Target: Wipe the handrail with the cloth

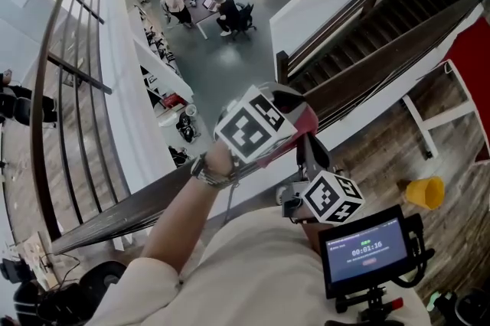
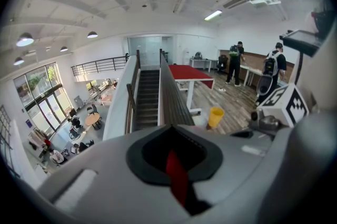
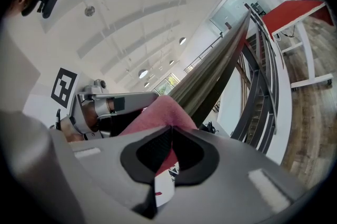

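Note:
A dark wooden handrail [image 1: 138, 210] runs from lower left to upper right along a balcony edge. A pink-red cloth [image 1: 304, 120] lies on top of it. My left gripper [image 1: 285, 127], with its marker cube, sits on the rail and is shut on the cloth; a red strip of cloth [image 2: 176, 175] shows between its closed jaws. My right gripper [image 1: 311, 147] reaches in from below right and is shut on the same cloth [image 3: 158, 112], with a white tag [image 3: 166, 189] hanging at the jaws. In the right gripper view the handrail [image 3: 216, 70] stretches away ahead.
Beyond the rail is an open drop to a lower floor [image 1: 222, 57] with people at desks. A staircase [image 1: 383, 18] descends at the upper right. On the wooden floor stand a yellow cup [image 1: 425, 192] and a red-topped table [image 1: 468, 57]. A small screen [image 1: 366, 246] hangs near my chest.

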